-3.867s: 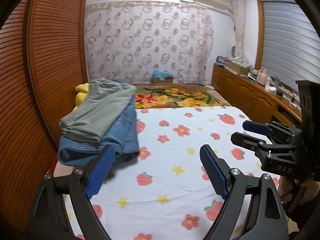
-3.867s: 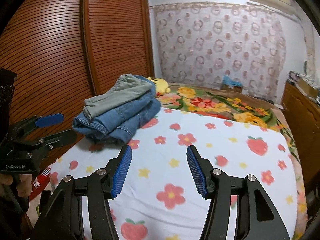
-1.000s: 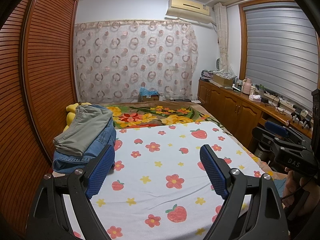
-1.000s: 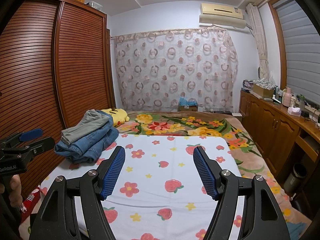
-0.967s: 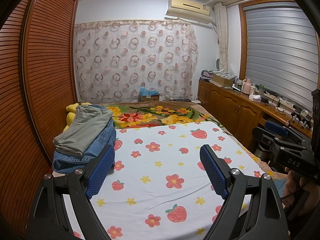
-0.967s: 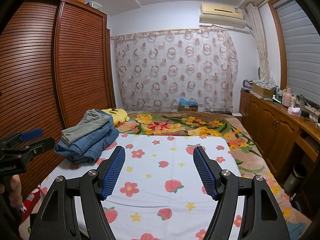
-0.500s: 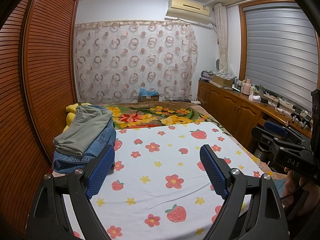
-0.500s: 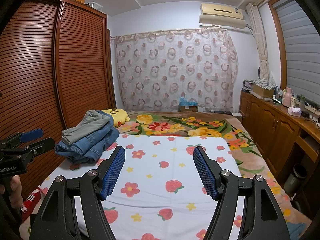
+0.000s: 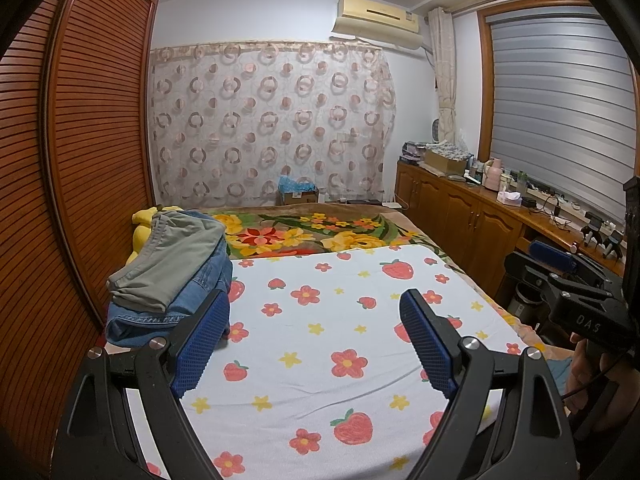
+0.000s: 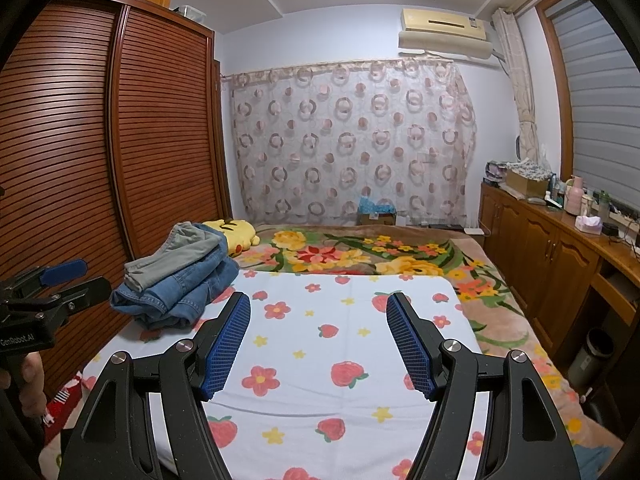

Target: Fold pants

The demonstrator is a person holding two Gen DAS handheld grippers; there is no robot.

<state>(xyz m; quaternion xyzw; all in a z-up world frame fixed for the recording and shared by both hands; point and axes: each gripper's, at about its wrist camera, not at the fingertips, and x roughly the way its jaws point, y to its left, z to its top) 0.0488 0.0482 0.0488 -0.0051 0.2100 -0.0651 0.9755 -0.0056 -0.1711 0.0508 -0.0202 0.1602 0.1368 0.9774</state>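
Note:
Folded grey-green pants (image 9: 176,256) (image 10: 176,258) lie on top of folded blue jeans (image 9: 168,312) (image 10: 188,292), stacked at the left edge of the bed. My left gripper (image 9: 314,320) is open, held back from the stack over the white strawberry sheet (image 9: 320,344), with nothing between its blue pads. My right gripper (image 10: 318,320) is open too, above the same sheet (image 10: 312,360), empty. Each gripper shows at the edge of the other's view: the right gripper (image 9: 560,268) and the left gripper (image 10: 60,280).
A yellow plush toy (image 10: 236,232) lies behind the stack. A flowered blanket (image 9: 312,236) covers the far bed. A slatted wooden wardrobe (image 10: 120,140) runs along the left, a cabinet counter (image 10: 560,236) with clutter along the right, a bin (image 10: 592,352) beside it.
Both grippers pulled back from the bed and lifted since the oldest frames, so more of the room shows. Over the last second nothing has moved.

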